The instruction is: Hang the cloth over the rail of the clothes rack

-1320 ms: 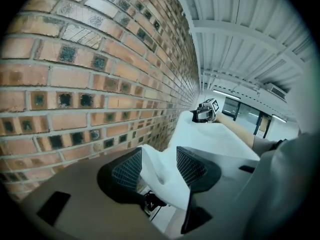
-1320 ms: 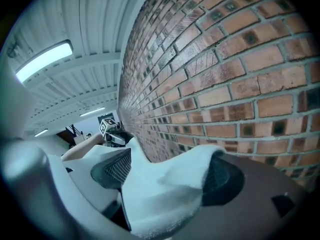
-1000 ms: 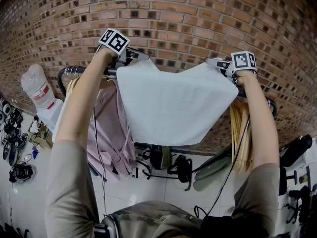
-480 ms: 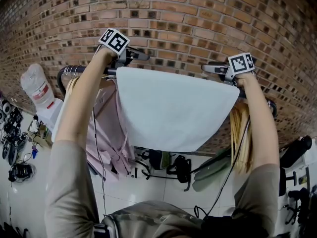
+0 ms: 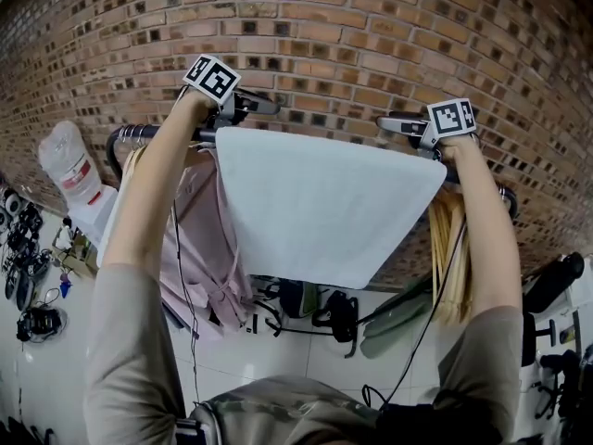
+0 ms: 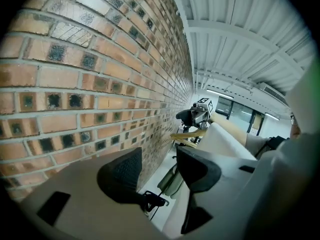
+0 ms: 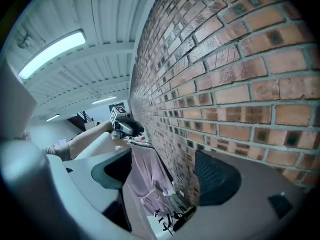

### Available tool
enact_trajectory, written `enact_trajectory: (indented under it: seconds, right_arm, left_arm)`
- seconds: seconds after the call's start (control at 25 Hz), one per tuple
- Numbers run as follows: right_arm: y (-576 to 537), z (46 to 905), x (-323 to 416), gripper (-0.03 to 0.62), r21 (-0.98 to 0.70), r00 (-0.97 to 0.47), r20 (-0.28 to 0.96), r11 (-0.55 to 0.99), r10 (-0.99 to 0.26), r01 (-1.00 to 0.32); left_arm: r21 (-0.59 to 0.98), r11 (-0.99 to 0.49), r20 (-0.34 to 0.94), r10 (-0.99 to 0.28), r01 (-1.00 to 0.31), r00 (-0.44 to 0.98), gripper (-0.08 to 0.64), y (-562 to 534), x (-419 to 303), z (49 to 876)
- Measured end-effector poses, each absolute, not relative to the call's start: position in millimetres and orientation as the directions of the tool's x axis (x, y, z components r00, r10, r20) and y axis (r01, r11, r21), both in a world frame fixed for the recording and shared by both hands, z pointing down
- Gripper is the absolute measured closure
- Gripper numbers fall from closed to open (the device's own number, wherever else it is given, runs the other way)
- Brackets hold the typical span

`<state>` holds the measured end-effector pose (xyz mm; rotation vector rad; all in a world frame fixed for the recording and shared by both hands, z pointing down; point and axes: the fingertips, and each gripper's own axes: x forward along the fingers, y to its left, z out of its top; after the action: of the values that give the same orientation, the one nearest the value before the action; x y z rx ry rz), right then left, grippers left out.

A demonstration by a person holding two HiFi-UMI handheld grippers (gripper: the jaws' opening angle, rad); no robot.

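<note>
The head view showed the white rectangular cloth [image 5: 324, 202] draped over the black metal rail [image 5: 139, 130]. Only the gripper views showed the left gripper [image 6: 159, 176] and right gripper [image 7: 165, 176] with fingers released, empty.

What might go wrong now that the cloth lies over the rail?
Most of the cloth seems to hang on the near side of the rail; its far side is hidden, so it may slide off. The open left gripper and right gripper sit by its top corners and could snag it pulling away.

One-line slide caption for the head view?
White cloth draped over the rack rail, left tongs and right tongs open beside its top edge.
</note>
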<state>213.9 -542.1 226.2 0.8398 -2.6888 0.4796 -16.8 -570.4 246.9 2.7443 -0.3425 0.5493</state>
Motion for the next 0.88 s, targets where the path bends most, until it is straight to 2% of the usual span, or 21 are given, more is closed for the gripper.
enact_trajectory:
  seconds: [0.2,0.48,0.64,0.88]
  right_arm:
    - [-541.8,223.7,210.5,0.195,-0.225,-0.795,0.347,0.779,-0.497,-0.585]
    - [-544.9,223.4,220.5,0.195,-0.218,-0.769,0.356,0.754,-0.530,-0.620]
    - [-544.7,223.9,221.4,0.195,-0.224,-0.776,0.348,0.757,-0.526,-0.614]
    - [-542.6,223.1,221.5,0.195,-0.231,-0.775,0.342,0.752,-0.531,-0.617]
  left_arm:
    - [0.257,-0.924,0.418,-0.157,-0.282,0.895,0.351,-567.3,-18.7,249.3]
    - [0.270,-0.956,0.500,0.042,-0.110,0.865,0.351,-527.6,-3.6,265.9]
    - [0.345,-0.938,0.478,0.150,-0.028,0.866,0.351,-502.1,2.4,267.6]
    - [0.381,-0.925,0.488,0.191,-0.011,0.852,0.351,-489.7,0.9,271.1]
